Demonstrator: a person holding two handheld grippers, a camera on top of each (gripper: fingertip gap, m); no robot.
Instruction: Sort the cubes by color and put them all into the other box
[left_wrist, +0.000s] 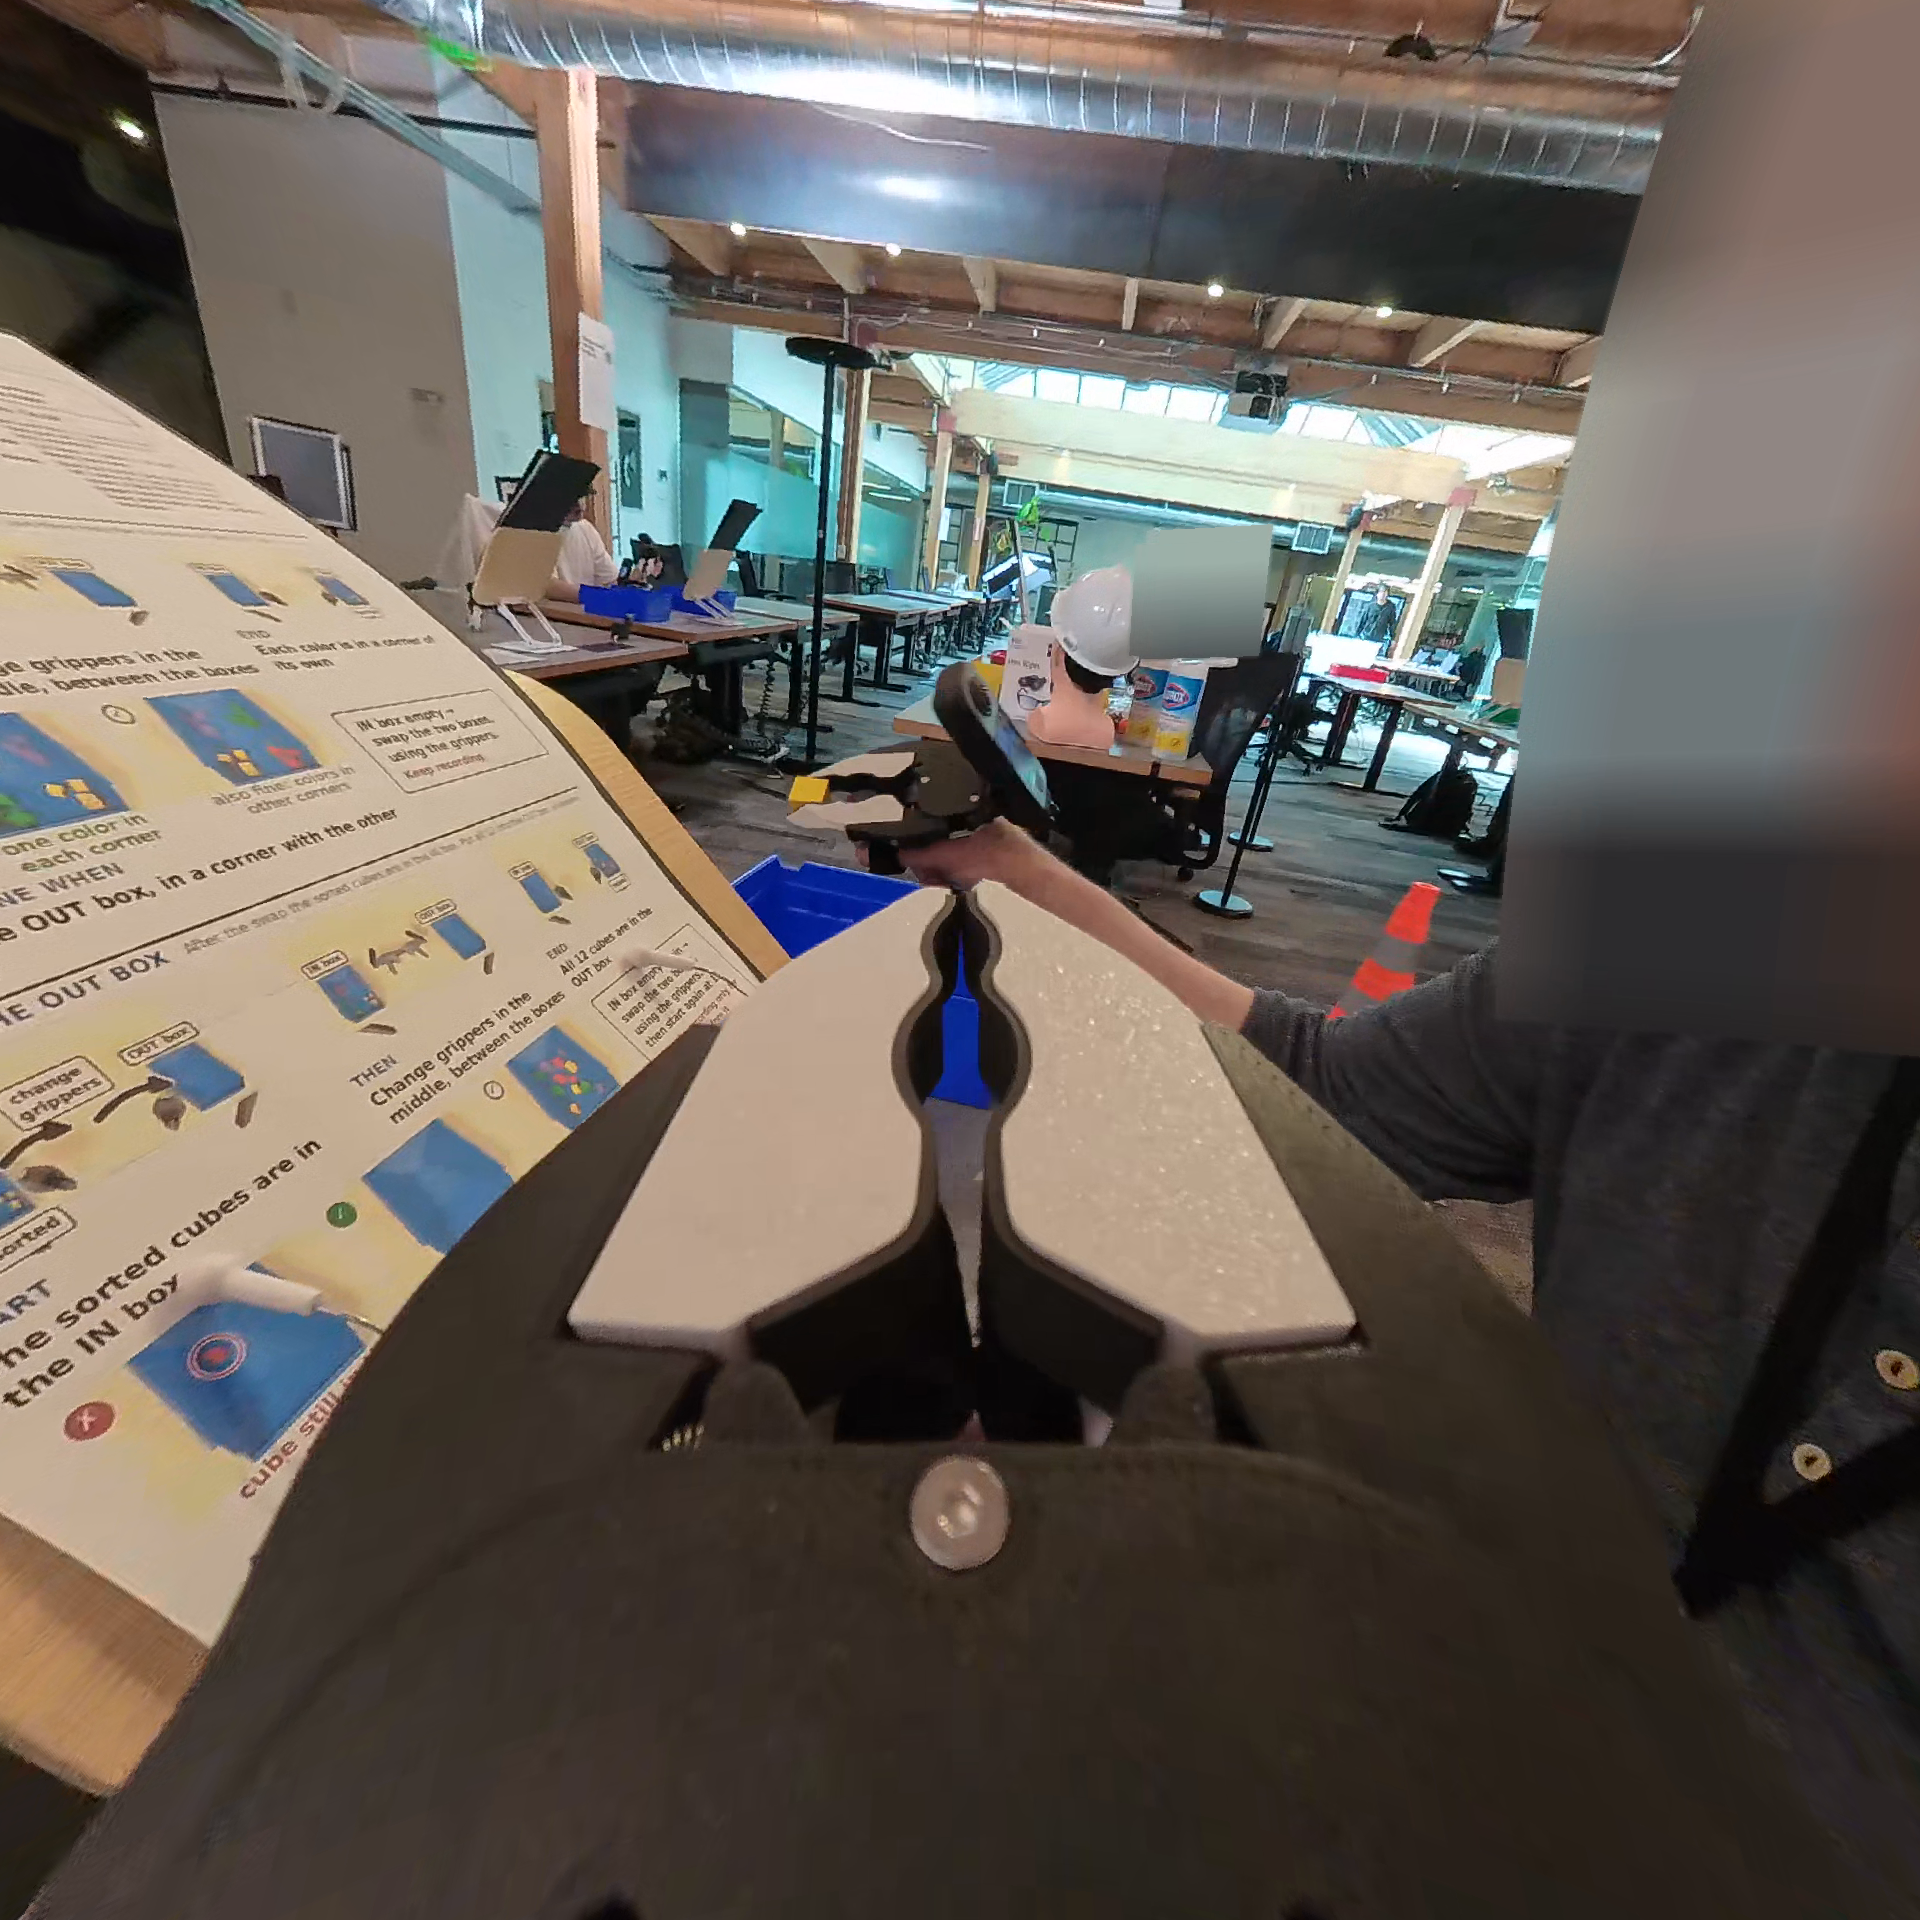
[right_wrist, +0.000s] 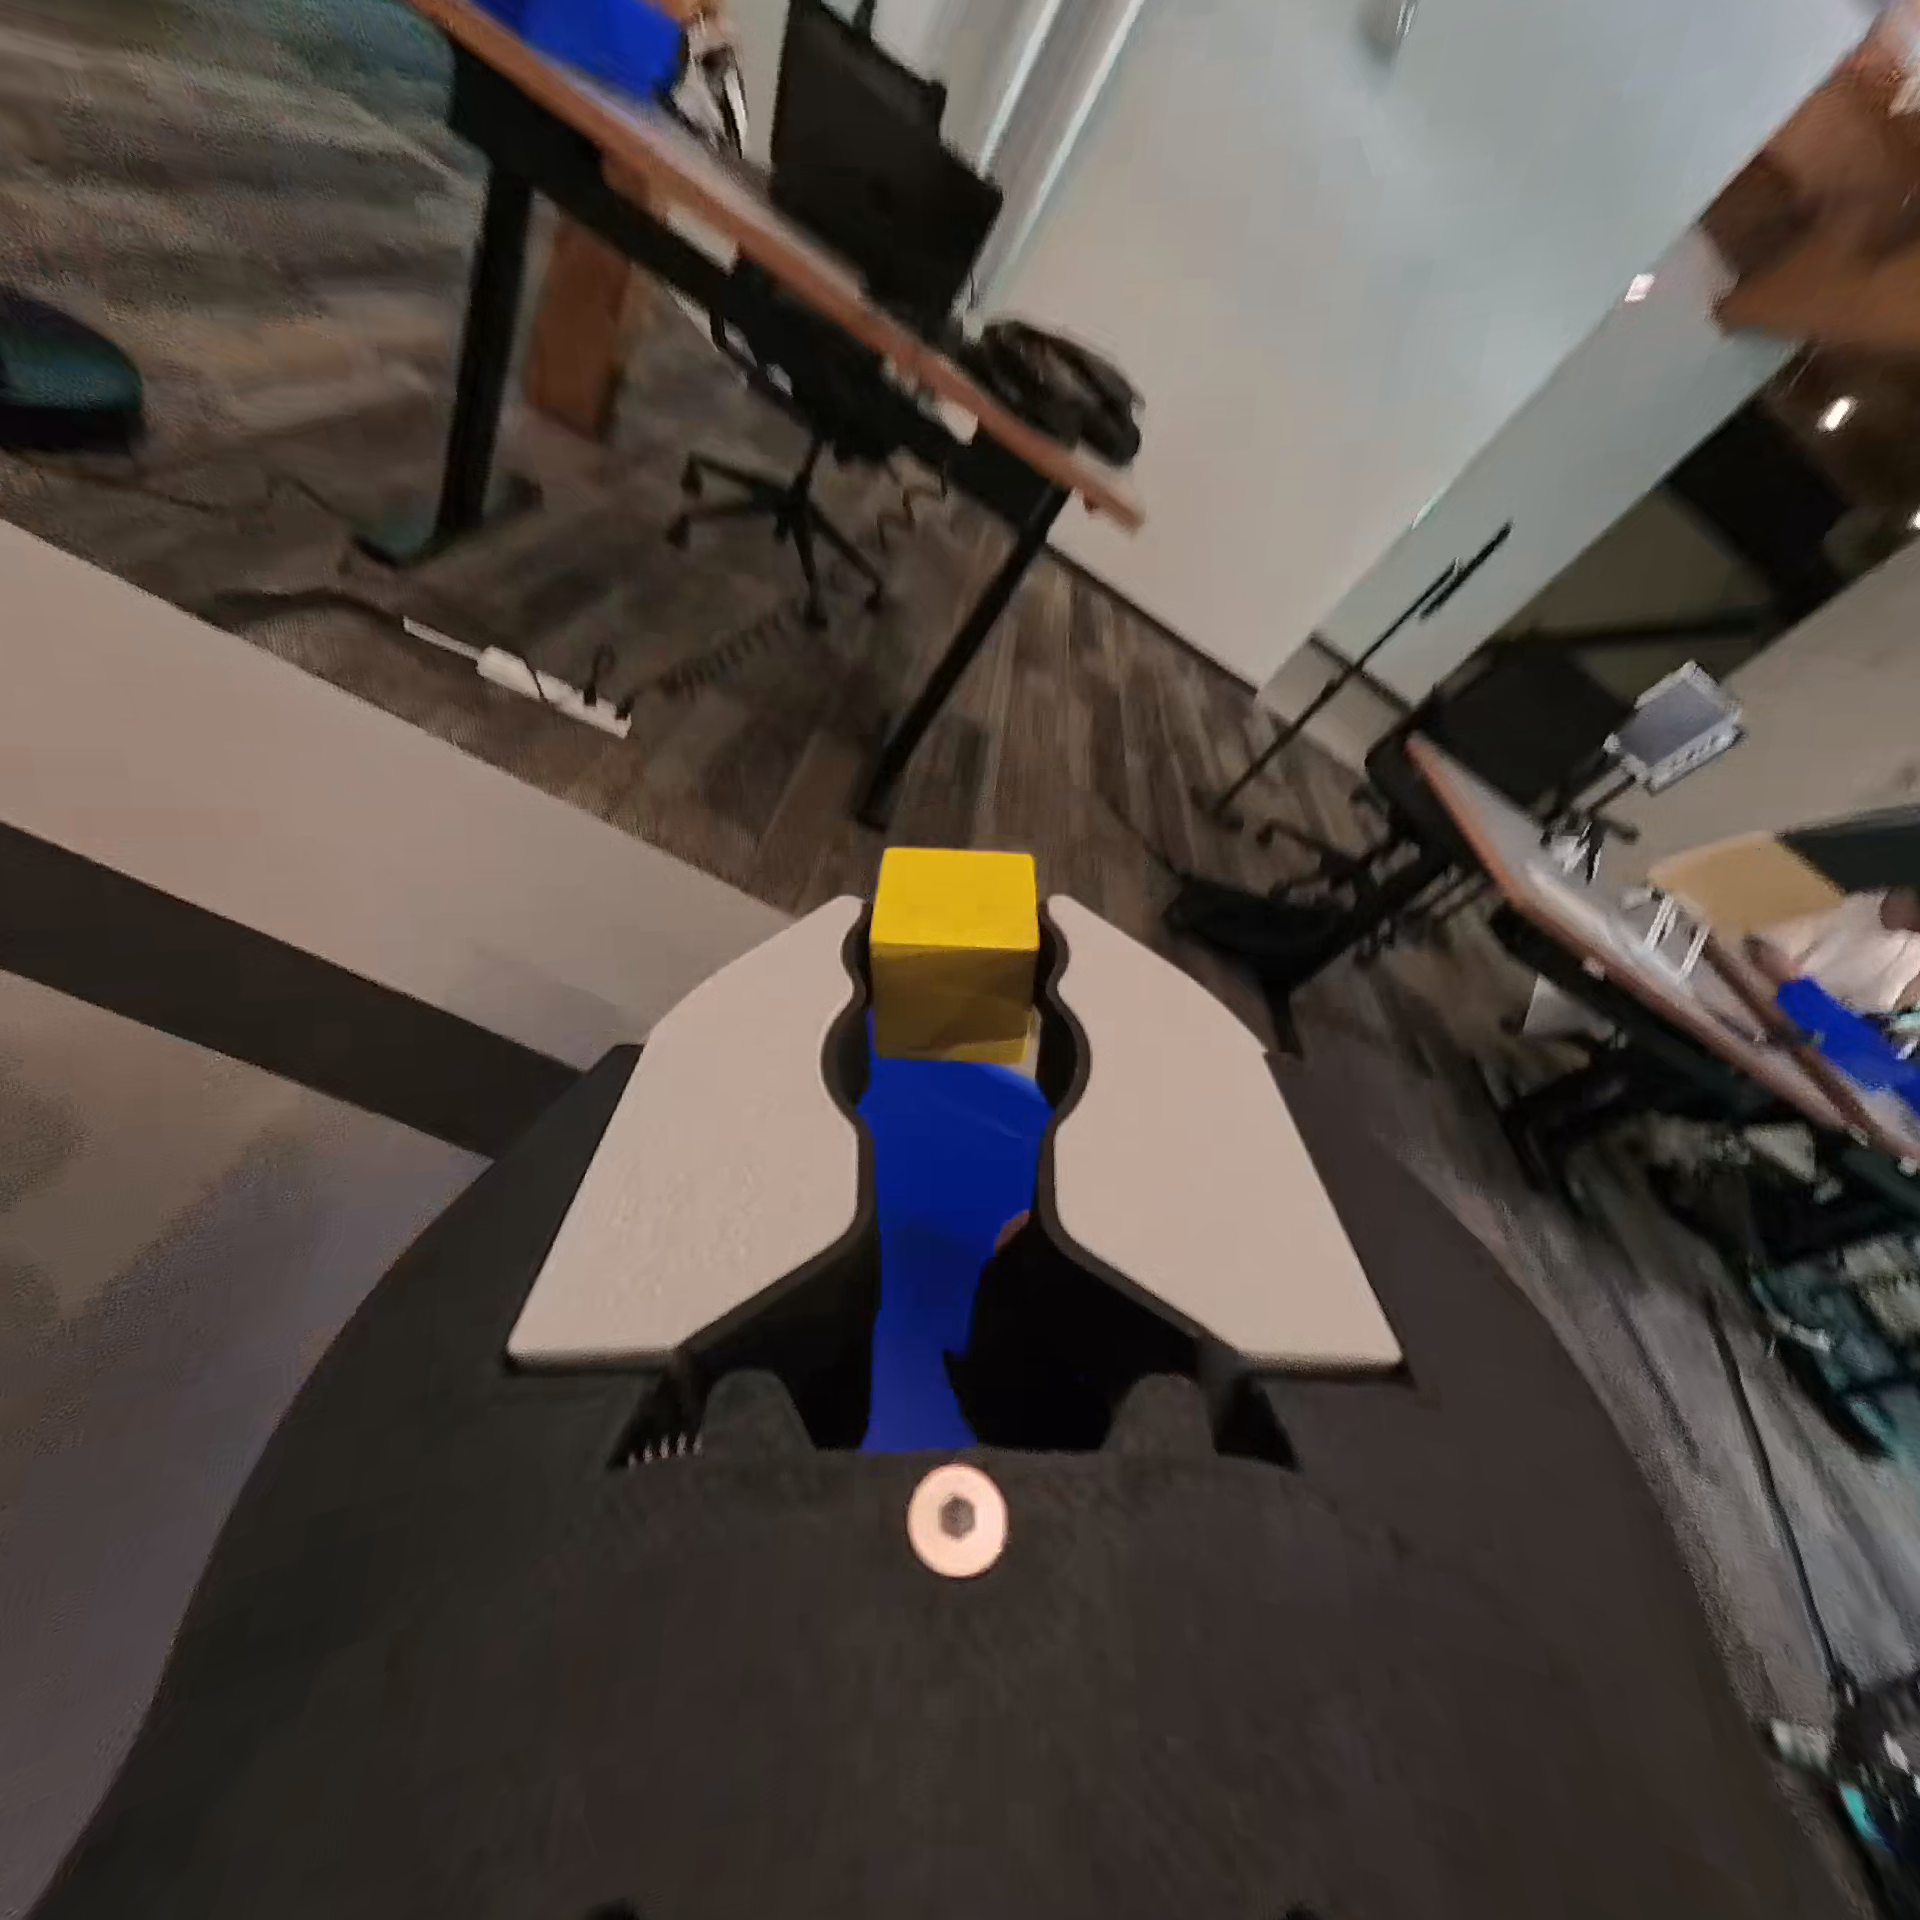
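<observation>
Yellow cube (right_wrist: 954, 940) in right gripper (right_wrist: 954, 935)

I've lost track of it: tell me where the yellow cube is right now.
The yellow cube is clamped at the tips of the right claw, raised in the air above the blue box; in the left wrist view it shows left of the hand.
</observation>
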